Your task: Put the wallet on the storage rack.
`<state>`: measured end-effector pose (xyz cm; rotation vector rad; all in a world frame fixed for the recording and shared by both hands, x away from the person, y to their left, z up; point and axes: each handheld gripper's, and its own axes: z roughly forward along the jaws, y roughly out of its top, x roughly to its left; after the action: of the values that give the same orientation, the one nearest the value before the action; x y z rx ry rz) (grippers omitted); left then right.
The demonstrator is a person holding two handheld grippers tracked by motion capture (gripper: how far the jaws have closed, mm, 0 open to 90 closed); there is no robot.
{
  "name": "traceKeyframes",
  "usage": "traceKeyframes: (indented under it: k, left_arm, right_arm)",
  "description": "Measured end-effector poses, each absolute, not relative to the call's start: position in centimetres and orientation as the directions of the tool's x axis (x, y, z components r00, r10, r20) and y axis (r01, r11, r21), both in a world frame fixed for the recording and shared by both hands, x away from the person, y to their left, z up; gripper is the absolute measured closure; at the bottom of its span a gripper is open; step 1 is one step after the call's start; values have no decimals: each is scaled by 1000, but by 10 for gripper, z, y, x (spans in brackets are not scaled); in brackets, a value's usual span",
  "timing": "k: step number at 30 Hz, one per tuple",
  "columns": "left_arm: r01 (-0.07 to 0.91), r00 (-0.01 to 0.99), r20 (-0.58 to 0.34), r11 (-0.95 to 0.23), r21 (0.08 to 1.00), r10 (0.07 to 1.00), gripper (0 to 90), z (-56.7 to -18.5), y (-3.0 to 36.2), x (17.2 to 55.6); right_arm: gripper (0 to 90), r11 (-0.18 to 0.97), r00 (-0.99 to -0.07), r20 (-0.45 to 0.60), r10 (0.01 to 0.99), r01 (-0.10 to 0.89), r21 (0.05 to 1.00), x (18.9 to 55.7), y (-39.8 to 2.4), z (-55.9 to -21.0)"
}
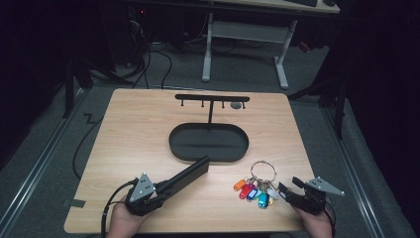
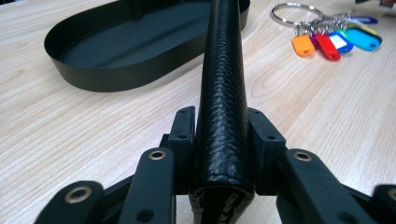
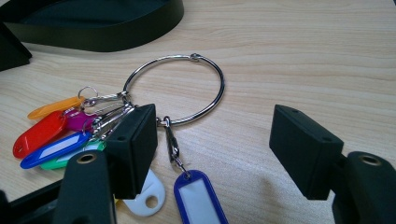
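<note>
Your left gripper (image 1: 163,191) has its fingers (image 2: 184,128) clenched on the black leather case (image 2: 223,88). Your right gripper (image 1: 288,190) rests released, fingers (image 3: 135,140) spread beside the key ring (image 3: 187,88) on the tabletop (image 1: 148,129).

Black oval tray (image 1: 179,148) with hook stand (image 1: 212,98)

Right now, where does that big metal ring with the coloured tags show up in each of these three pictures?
High view: the key ring lies at lower right on the table, just ahead of the right tongs.
Left gripper view: key ring at the top right corner.
Right gripper view: key ring at centre, just beyond the open jaws.
Shared landmark: the black oval tray.
</note>
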<state>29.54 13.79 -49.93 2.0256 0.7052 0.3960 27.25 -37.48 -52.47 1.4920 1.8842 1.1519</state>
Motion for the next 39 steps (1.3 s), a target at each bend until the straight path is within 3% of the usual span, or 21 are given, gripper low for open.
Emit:
traceKeyframes:
  k: [19,32,39]
  left_arm:
    - [422,796,-17,-536,731,605,672,-477,125,306]
    - [439,819,-2,-623,648,574,658,-465,116,317]
    - [440,834,8,-674,594,551,706,-462,110,323]
  right_arm:
    - [326,77,-340,130,931,534,842,272,-369,-522]
    - [327,71,-313,114,943,524,849,255,-376,-518]
    - [328,72,-313,118,942,533,843,257,-377,-521]
